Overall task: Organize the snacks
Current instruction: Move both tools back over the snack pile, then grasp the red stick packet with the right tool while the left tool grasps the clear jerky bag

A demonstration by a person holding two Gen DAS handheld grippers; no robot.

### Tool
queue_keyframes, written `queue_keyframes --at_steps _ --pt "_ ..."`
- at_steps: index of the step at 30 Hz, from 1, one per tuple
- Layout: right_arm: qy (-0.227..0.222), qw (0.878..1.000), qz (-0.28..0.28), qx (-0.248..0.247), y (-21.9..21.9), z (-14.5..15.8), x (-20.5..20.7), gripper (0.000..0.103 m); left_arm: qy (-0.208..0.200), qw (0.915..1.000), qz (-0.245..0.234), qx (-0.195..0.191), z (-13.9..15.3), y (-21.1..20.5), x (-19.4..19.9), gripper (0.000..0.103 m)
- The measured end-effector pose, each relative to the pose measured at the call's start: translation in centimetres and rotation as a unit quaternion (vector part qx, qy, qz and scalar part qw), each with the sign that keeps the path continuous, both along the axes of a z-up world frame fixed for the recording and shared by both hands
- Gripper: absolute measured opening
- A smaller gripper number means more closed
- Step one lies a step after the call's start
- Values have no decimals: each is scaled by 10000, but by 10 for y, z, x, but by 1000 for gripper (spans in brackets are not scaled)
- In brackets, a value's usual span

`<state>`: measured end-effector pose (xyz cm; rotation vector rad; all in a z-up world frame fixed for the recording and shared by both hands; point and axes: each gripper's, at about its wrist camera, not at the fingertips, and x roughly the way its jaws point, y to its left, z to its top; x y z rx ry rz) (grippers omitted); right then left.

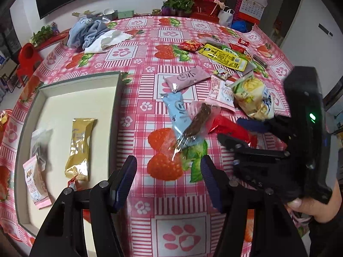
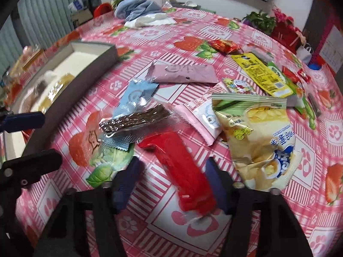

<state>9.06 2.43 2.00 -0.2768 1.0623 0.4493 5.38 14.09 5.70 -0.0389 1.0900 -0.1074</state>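
Observation:
A grey-walled box [image 1: 116,107] on the left holds a gold packet [image 1: 79,147], a small pink packet [image 1: 36,184] and a clear one. My left gripper [image 1: 168,171] hovers open over bare tablecloth beside the box, with nothing between its fingers. Loose snacks lie to the right: a blue packet [image 2: 133,98], a brown bar in clear wrap [image 2: 137,118], a long pink packet [image 2: 184,75] and a chips bag [image 2: 261,137]. A red packet [image 2: 182,171] lies flat between the fingers of my right gripper [image 2: 171,173]. The right pad is at its edge and the left pad stands apart.
More snacks, among them a yellow packet [image 1: 225,57], lie farther back on the right. A heap of clothes [image 1: 90,34] and potted plants [image 1: 182,4] sit at the table's far edge. A red stool [image 1: 27,60] stands off the left side. A hand [image 1: 310,207] holds the right gripper.

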Motion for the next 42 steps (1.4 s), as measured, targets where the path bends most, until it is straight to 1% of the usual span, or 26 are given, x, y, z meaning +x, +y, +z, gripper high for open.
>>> queue_keyframes --at_steps 2,3,5,7,8,10,11,12,13,14,15,16,17,19,20,23,27,29,34,35,37,39,42 --pt "43 9999 -47 107 -8 3 -6 27 56 10000 -40 -30 -4 -7 11 66" --pt "45 9999 -79 126 -13 3 -10 26 66 9999 -79 1 -7 -11 15 66" --pt "16 9996 -238 155 -26 4 -25 25 14 9994 -250 223 -11 -27 26 66" --pt "2 9989 -436 156 -39 5 -39 25 -14 9985 -428 345 -13 -41 33 66" --pt "-14 9985 -532 158 -47 4 -49 25 9 9971 -580 483 -17 -52 38 66" --pt "-16 9970 -745 219 -61 3 -65 25 108 9941 -679 843 -29 -66 47 65" --pt "6 9953 -906 350 -70 3 -77 25 140 9927 -697 979 -35 -71 51 61" --pt "9 9941 -997 423 -75 3 -82 25 46 9894 -723 1258 -40 -77 52 49" --pt "2 9928 -1096 493 -80 3 -88 25 -121 9833 -802 1628 -42 -84 49 39" --pt "-26 9908 -1233 560 -84 3 -96 25 -153 9806 -915 1727 -42 -87 44 35" --pt "-47 9898 -1298 581 -85 3 -98 25 -184 9817 -948 1644 -38 -87 38 25" --pt "-94 9884 -1392 605 -87 3 -103 25 -189 9850 -978 1412 -32 -83 31 22" --pt "-133 9876 -1442 606 -86 3 -106 25 -121 9907 -967 952 -25 -75 21 16" --pt "-195 9868 -1496 594 -86 2 -110 25 -179 9953 -887 358 -12 -62 -1 15" --pt "-224 9862 -1526 602 -86 2 -112 25 -268 9960 -838 170 -8 -54 -18 15" --pt "-285 9844 -1611 655 -89 2 -118 26 -291 9977 -612 -62 -10 -37 -50 15" --pt "-317 9841 -1646 594 -87 3 -120 26 -376 9981 -444 -204 -23 -24 -76 15" --pt "-324 9841 -1650 578 -87 2 -119 26 -315 9977 -406 -450 -28 -16 -78 15" --pt "-349 9839 -1673 530 -85 2 -120 26 -293 9958 -287 -817 -23 -7 -75 14" --pt "-356 9837 -1680 526 -85 1 -120 26 -243 9951 -273 -918 -23 -6 -73 14" --pt "-371 9839 -1673 500 -85 1 -120 26 -118 9917 -232 -1258 -26 -1 -71 14" --pt "-386 9841 -1666 471 -84 1 -120 26 58 9859 -165 -1665 -28 6 -66 14" --pt "-381 9842 -1663 482 -84 1 -120 26 213 9675 45 -2518 -21 26 -57 14"
